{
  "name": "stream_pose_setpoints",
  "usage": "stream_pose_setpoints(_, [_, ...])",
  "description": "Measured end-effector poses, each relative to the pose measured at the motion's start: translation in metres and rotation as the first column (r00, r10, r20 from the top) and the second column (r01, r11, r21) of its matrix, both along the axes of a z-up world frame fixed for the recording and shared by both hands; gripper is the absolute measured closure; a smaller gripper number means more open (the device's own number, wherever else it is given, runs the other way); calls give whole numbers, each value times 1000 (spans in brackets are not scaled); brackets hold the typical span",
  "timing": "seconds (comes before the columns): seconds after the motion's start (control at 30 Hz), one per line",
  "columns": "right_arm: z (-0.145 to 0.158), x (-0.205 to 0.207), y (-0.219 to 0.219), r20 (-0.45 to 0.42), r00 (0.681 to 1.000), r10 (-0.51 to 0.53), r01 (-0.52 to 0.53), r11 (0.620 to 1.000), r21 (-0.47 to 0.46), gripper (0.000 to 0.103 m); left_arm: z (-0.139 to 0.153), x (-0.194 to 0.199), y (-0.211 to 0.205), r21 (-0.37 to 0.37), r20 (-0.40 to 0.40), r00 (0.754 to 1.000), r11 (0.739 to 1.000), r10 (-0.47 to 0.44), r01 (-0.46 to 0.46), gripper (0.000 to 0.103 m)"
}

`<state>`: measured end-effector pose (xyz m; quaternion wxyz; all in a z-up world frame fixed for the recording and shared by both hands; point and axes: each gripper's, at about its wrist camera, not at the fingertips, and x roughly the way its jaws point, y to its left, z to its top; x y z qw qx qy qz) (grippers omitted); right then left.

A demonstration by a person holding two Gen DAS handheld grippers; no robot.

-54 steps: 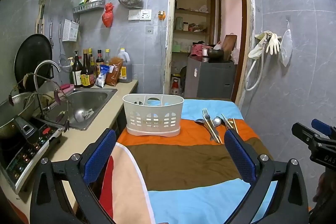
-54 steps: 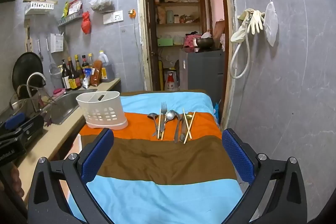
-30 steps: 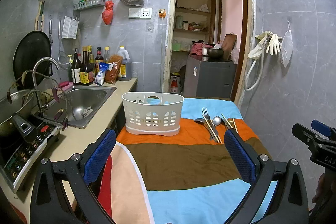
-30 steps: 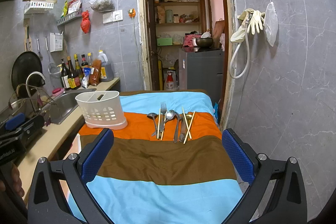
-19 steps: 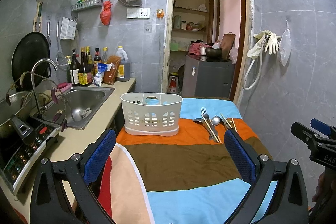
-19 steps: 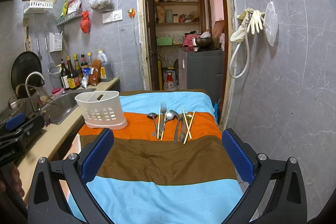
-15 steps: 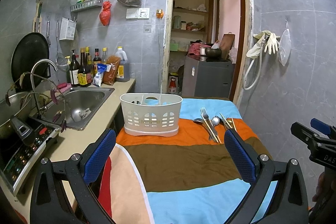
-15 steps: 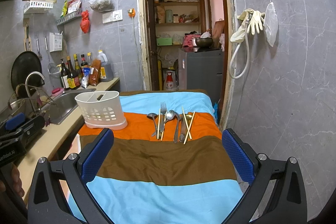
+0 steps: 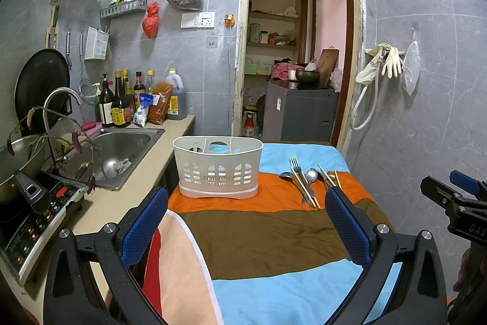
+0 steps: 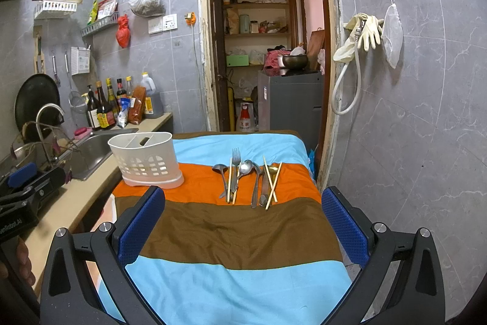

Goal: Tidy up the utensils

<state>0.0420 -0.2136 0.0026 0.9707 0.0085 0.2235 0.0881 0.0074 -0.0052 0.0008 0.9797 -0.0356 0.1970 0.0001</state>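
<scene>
Gaping wide, each hand-held gripper (image 9: 246, 224) (image 10: 243, 223) faces slotted plastic caddy (image 9: 217, 169), metal utensils (image 10: 248, 180).

A white perforated plastic utensil caddy (image 9: 217, 166) (image 10: 145, 159) stands on the left part of the striped cloth-covered table (image 9: 261, 236) (image 10: 234, 230), and a row of loose metal and wooden utensils (image 9: 307, 181) (image 10: 248, 180) lies to its right on the same stripe, well apart from it. To the left of the table runs a beige counter (image 9: 121, 197) with a steel sink (image 9: 121, 148) set in it, and a group of dark glass sauce bottles (image 9: 121, 102) stands behind the sink, against the wall. Behind the table is an open doorway, in which a grey metal cabinet (image 9: 299, 111) stands.
</scene>
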Motion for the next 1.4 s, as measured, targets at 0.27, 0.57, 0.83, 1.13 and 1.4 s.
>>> stream_pose_setpoints(0.27, [-1,1,1,0,1000,0,0,1000,-1,0,-1,0,0,2,0,1000,1000,1,-1,2])
stream_pose_setpoints(0.57, [-1,1,1,0,1000,0,0,1000,-1,0,-1,0,0,2,1,1000,1000,0,0,2])
stream_pose_setpoints(0.83, [-2,3,1,-1,1000,0,0,1000,-1,0,-1,0,0,2,1,1000,1000,1,-1,2])
stream_pose_setpoints(1.13, [-3,5,0,-2,1000,0,0,1000,-2,0,1,1,-2,4,-2,1000,1000,-1,1,2])
stream_pose_setpoints(1.4, [-7,11,-3,-11,1000,-6,6,1000,4,0,-5,8,1,4,-13,1000,1000,-13,13,2])
